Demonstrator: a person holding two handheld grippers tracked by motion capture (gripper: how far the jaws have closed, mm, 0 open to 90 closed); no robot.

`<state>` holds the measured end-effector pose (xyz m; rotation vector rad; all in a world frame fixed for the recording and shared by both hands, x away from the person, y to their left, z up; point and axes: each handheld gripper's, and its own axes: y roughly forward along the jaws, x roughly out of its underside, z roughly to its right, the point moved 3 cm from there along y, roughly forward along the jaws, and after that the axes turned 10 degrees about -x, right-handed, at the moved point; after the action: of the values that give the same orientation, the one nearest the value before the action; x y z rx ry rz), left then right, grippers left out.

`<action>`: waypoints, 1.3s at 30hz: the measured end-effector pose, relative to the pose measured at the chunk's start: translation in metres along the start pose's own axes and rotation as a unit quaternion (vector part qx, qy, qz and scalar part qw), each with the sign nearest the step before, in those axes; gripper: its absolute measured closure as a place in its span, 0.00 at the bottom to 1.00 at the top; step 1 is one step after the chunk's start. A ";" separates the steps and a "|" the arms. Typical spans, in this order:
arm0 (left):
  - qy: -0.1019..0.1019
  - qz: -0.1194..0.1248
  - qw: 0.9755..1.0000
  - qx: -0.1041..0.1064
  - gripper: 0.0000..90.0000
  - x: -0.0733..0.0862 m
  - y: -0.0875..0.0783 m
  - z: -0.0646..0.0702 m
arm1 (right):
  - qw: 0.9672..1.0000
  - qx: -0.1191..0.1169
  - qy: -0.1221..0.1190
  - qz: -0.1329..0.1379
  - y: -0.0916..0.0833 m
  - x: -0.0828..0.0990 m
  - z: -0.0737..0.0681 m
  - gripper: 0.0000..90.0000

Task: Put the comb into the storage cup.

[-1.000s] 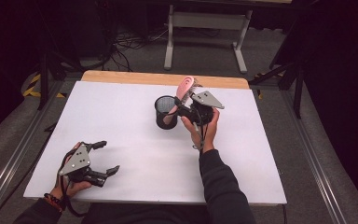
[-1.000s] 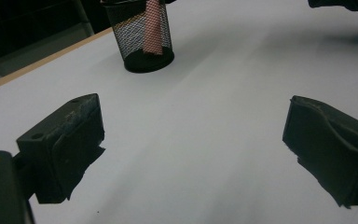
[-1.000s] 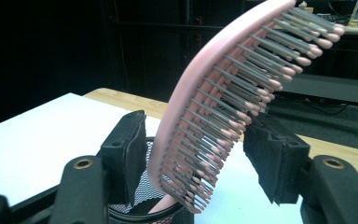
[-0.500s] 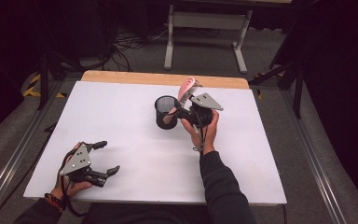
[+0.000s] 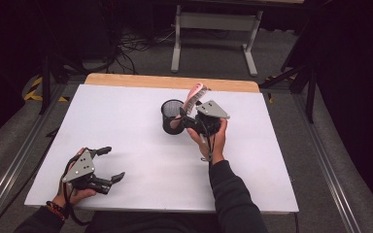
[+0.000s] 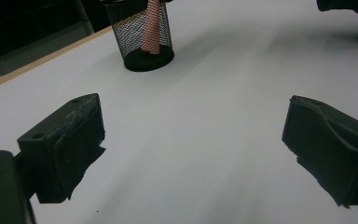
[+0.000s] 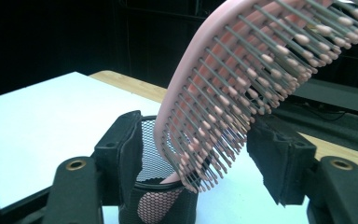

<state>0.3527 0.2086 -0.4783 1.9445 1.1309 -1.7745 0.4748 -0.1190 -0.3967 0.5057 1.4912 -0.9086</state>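
The pink hairbrush stands handle-down in the black mesh cup, the right gripper having just been opening with jaws clear either side, leaving only withdrawal; the left gripper rests open and empty

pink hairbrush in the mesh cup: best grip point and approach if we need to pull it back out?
Judging from its pose, take the pink hairbrush by its head, which sticks out above the black mesh cup while the handle sits inside. Come from above on the right gripper side, pads on the head's smooth edges, not the bristles, then lift along its lean.
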 end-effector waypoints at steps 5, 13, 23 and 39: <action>-0.002 -0.002 1.000 -0.001 0.07 0.000 0.001 0.000 | 1.000 -0.001 -0.004 -0.005 -0.002 0.002 0.000 0.38; -0.001 0.000 1.000 -0.001 0.07 0.000 0.000 0.000 | 1.000 0.006 -0.007 -0.017 -0.001 0.006 0.001 0.31; -0.001 0.001 1.000 0.001 0.07 0.000 0.000 0.000 | 1.000 0.009 -0.023 -0.012 -0.005 0.003 -0.001 0.25; 0.001 -0.001 1.000 0.004 0.07 0.001 0.001 0.001 | 0.999 0.031 -0.045 0.008 -0.020 -0.005 0.000 0.11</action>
<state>0.3531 0.2075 -0.4794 1.9515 1.1283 -1.7810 0.4606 -0.1298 -0.3876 0.5151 1.3803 -0.9547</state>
